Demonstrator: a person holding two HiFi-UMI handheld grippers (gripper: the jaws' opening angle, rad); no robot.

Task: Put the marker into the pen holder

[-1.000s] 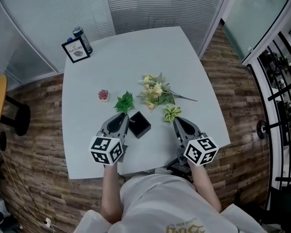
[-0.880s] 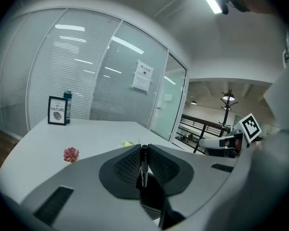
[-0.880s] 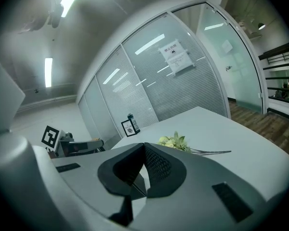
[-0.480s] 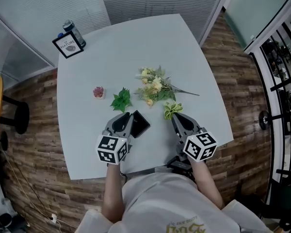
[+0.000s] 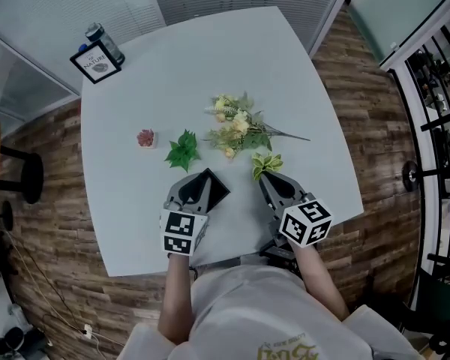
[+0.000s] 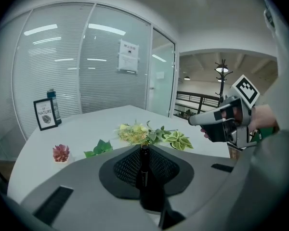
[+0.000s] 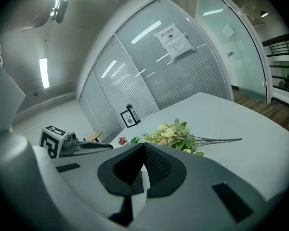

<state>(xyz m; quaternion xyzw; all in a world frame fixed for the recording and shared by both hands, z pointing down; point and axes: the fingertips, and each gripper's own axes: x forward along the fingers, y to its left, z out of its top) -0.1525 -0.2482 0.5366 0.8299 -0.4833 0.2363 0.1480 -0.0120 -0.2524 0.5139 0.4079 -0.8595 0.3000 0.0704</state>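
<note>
My left gripper [image 5: 199, 178] is shut on a black marker [image 6: 144, 170], which stands upright between its jaws in the left gripper view. The marker is hidden in the head view. The black square pen holder [image 5: 218, 187] lies on the table just under and right of the left gripper's tip, partly covered by it. My right gripper [image 5: 264, 180] hovers to the right near the table's front edge. In its own view the right gripper [image 7: 144, 146] has its jaws together with nothing between them.
Artificial flowers [image 5: 236, 130] lie beyond the grippers, with a green leaf sprig [image 5: 181, 150], a variegated sprig [image 5: 265, 163] and a small pink succulent [image 5: 145, 137] nearby. A framed card [image 5: 96, 64] and a bottle [image 5: 103, 42] stand at the far left corner of the pale table [image 5: 300, 88].
The left gripper has shifted right and forward, so its tip now overlaps the pen holder. The right gripper has barely moved. The head view has tilted slightly.
</note>
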